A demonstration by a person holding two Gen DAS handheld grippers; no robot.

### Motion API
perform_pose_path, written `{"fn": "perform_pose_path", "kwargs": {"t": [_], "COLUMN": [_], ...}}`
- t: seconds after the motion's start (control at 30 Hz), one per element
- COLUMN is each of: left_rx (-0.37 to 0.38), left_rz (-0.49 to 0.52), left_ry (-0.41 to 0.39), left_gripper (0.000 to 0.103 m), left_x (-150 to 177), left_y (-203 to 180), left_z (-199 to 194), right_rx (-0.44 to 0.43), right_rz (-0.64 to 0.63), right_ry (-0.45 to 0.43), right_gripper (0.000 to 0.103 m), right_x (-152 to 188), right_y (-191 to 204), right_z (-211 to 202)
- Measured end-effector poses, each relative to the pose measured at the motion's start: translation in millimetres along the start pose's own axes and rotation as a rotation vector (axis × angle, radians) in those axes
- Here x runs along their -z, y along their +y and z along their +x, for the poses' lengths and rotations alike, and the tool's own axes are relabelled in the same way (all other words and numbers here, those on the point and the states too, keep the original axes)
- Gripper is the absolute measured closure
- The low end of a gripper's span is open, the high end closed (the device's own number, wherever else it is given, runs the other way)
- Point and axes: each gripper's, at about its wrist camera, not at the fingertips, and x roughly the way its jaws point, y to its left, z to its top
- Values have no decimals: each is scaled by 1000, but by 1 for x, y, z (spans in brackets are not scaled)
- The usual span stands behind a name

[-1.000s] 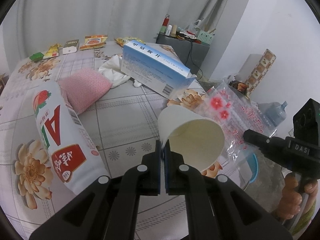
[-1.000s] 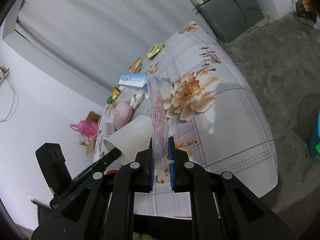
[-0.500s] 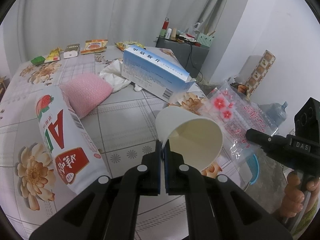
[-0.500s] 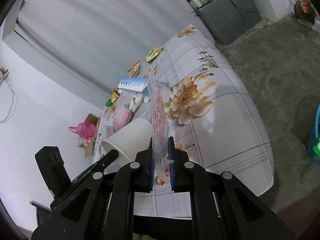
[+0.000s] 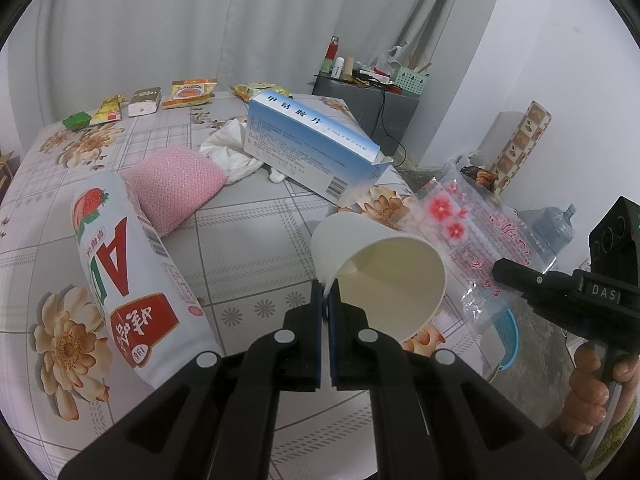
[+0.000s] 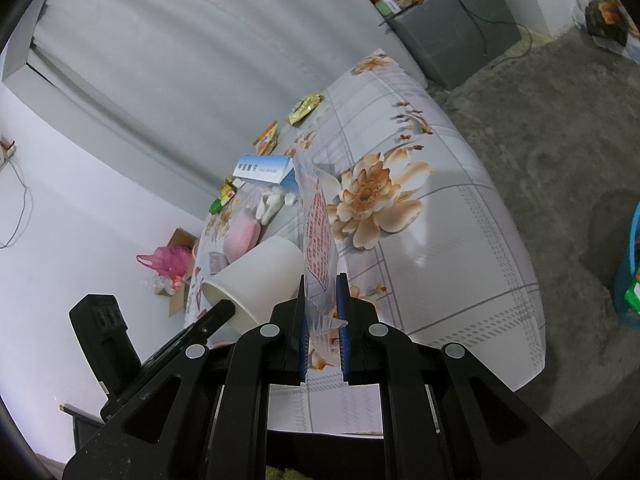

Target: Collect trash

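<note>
Left gripper (image 5: 328, 304): jaws pinched on the rim of a white paper cup (image 5: 380, 272) — tipped sideways.
Right gripper (image 6: 322, 308): jaws clamp a clear printed plastic bag (image 6: 316, 232) — beside the cup.

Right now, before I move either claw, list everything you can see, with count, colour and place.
cup: 1, white, lifted, rim pinched in left claw
plastic bag: 1, clear with red flowers, held in right claw
box: 1, blue and white, table centre
pouch: 1, white with red print, table left
sponge: 1, pink, beside the pouch
cloth: 1, white, crumpled by the box
wrappers: several, yellow, green and white, far table edge
table: 1, floral cloth
basket: 1, blue, on the floor
cabinet: 1, grey, cluttered top, far corner
left claw: shut on cup
right claw: shut on plastic bag
</note>
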Motion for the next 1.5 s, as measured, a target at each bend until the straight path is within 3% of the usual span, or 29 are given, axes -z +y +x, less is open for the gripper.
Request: {"fn": "perform_pose_path", "kwargs": {"t": [0.53, 1.5], "left_rx": [2, 17], "left_rz": [-3, -2], "left_ry": [-19, -169], "left_gripper": [100, 100], "left_x": [-1, -7], "left_y": [0, -8], "left_z": [-5, -62], "right_rx": [-2, -12], "right_rz": [-2, -44], "right_ry": [0, -82], "right_gripper": [93, 93], "right_x": [-1, 2], "right_y": [0, 30], "right_z": [-2, -29]}}
